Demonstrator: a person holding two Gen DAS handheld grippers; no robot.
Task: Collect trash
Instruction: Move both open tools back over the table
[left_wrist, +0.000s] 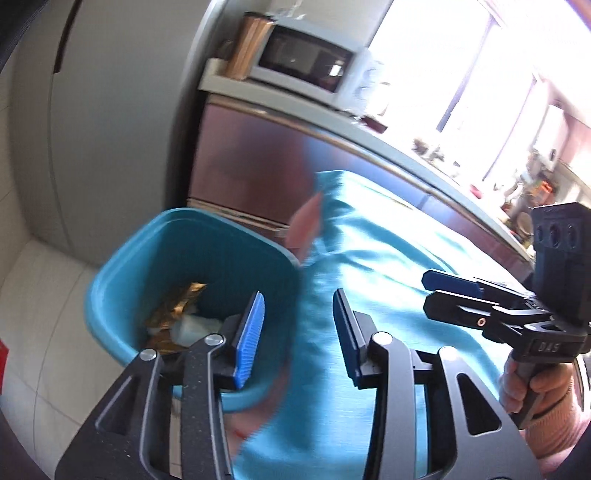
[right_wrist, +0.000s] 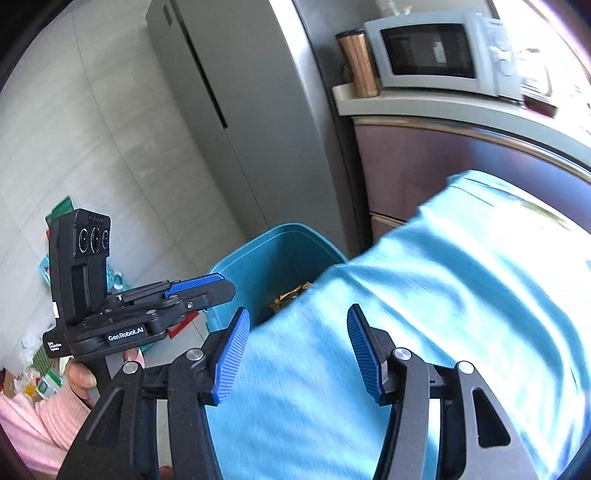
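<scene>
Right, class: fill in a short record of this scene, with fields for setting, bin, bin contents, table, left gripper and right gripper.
setting: kitchen, microwave on a counter
bin: blue, open, on the floor beside the table
bin contents: gold wrapper and a pale scrap
table: covered by a blue cloth
left gripper: fingers apart, nothing between them
right gripper: fingers apart, nothing between them, over the cloth

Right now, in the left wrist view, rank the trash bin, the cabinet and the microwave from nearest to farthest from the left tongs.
1. Trash bin: just beyond the left tongs, lower left.
2. Cabinet: behind the bin.
3. Microwave: on top of the cabinet, upper centre.
</scene>
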